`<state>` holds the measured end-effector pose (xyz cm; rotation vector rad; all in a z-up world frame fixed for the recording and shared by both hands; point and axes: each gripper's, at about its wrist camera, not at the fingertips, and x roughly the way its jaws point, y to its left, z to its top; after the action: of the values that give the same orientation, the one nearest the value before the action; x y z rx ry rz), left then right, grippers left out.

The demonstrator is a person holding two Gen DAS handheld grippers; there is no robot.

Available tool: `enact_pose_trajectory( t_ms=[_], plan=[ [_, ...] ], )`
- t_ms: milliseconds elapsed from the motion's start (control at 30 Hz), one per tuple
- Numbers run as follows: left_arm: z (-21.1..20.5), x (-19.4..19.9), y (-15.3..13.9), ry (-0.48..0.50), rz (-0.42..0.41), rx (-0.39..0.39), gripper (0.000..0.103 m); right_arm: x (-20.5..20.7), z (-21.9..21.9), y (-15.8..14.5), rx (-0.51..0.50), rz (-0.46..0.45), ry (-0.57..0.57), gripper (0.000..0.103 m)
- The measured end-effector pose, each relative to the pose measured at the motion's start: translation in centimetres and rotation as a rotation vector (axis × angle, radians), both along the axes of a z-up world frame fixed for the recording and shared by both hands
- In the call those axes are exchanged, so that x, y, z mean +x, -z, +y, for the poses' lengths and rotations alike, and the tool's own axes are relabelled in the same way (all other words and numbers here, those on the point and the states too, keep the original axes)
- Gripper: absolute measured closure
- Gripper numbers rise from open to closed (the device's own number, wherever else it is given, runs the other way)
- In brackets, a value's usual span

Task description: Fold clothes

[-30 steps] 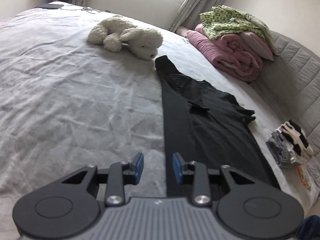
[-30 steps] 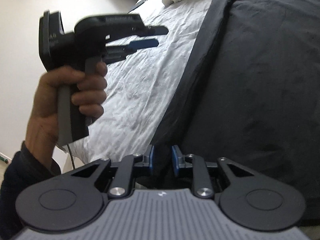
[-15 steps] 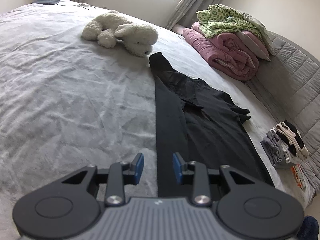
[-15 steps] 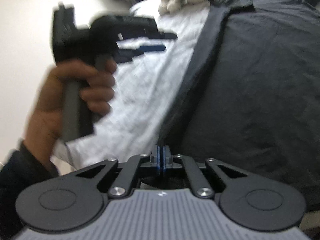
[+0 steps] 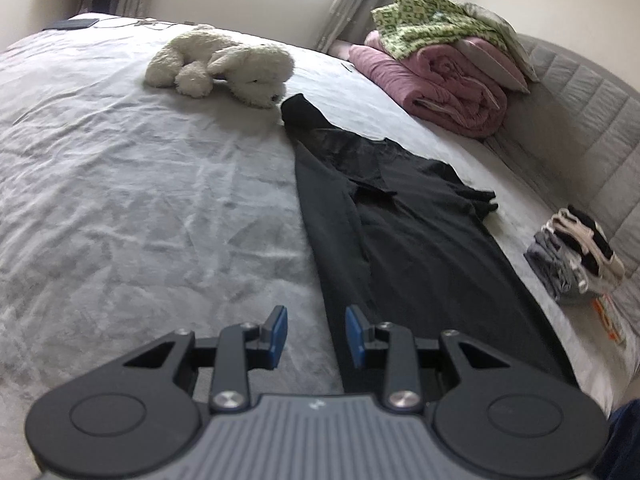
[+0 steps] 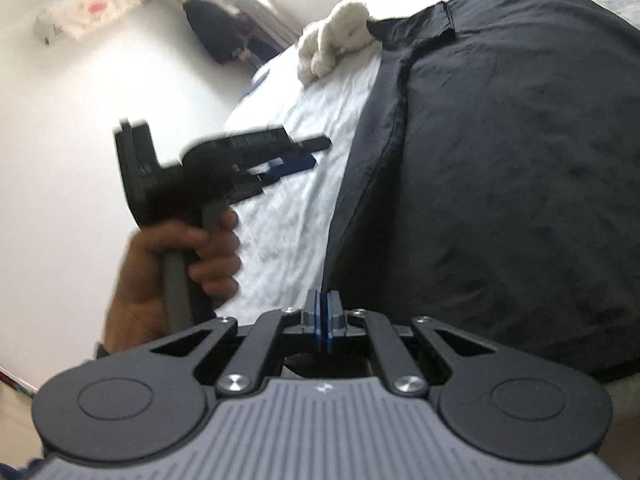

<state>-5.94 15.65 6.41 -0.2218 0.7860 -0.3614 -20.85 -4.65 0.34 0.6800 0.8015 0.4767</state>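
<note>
A black shirt (image 5: pixel 420 240) lies spread lengthwise on the grey bed (image 5: pixel 140 200), its left side folded inward along a straight edge. The left tool (image 5: pixel 316 336) hovers over the shirt's near left edge with its 2 blue pads wide apart and nothing between them. From the right wrist view, the right tool (image 6: pixel 322 320) has its pads pressed together at the near hem of the shirt (image 6: pixel 500 180); whether cloth is caught between them cannot be told. That view also shows the person's left hand (image 6: pixel 188 256) gripping the left tool's handle above the bed. A white plush dog (image 5: pixel 224 66) rests just beyond the shirt's far end. A pink rolled blanket (image 5: pixel 440 80) and a small pile of folded clothes (image 5: pixel 576 256) sit along the bed's right side.
</note>
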Motion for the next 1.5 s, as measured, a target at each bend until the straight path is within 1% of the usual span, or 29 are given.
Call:
enact_pose_trajectory(
  t_ms=[100, 367, 500, 600, 733, 833, 900, 1033, 1067, 1200, 1233, 1333, 1433, 1500],
  plan=[
    [-0.7, -0.2, 0.2, 0.019, -0.003, 0.044, 0.071, -0.2, -0.4, -0.6, -0.024, -0.026, 0.010, 0.099],
    [-2.9, -1.2, 1.3, 0.107, 0.009, 0.156, 0.071, -0.6, -2.0, -0.5, -0.047, -0.041, 0.036, 0.099],
    [-3.7, -1.6, 1.6, 0.137, 0.008, 0.191, 0.071, -0.7, -2.7, -0.9, -0.083, -0.066, 0.028, 0.099],
    [-3.9, -1.8, 1.7, 0.151, 0.009, 0.202, 0.071, -0.7, -3.2, -1.1, -0.109, -0.084, 0.023, 0.099],
    [-4.0, -1.8, 1.9, 0.160, 0.016, 0.213, 0.071, -1.1, -2.7, -1.8, -0.188, -0.143, -0.023, 0.099],
    [-4.4, -2.0, 2.2, 0.181, 0.019, 0.235, 0.071, -1.2, -2.4, -0.8, -0.272, -0.129, -0.029, 0.099],
    [-4.6, -2.3, 2.2, 0.199, 0.014, 0.243, 0.070, -1.5, -2.2, -0.8, -0.306, -0.149, -0.035, 0.099],
    [-5.0, -2.6, 2.4, 0.226, 0.013, 0.265, 0.069, -1.8, -1.6, -1.4, -0.373, -0.219, -0.056, 0.099],
    [-5.1, -2.6, 2.4, 0.232, 0.013, 0.270, 0.069, -1.7, -1.7, -1.0, -0.376, -0.210, -0.056, 0.099],
    [-5.6, -3.3, 2.7, 0.261, 0.001, 0.322, 0.069, -0.4, -3.3, 2.7, -0.315, -0.037, -0.028, 0.099],
    [-5.7, -3.6, 2.7, 0.271, -0.006, 0.337, 0.069, -0.3, -3.6, 3.3, -0.300, -0.016, -0.023, 0.099],
    [-6.0, -4.4, 2.7, 0.302, -0.027, 0.382, 0.069, -0.6, -3.9, 2.6, -0.293, -0.049, -0.016, 0.099],
    [-5.5, -4.4, 2.5, 0.303, -0.017, 0.359, 0.069, -0.7, -4.1, 2.0, -0.291, -0.079, -0.013, 0.099],
    [-5.3, -4.5, 2.5, 0.306, -0.013, 0.352, 0.069, -0.7, -4.0, 2.1, -0.304, -0.079, -0.017, 0.099]
  ],
)
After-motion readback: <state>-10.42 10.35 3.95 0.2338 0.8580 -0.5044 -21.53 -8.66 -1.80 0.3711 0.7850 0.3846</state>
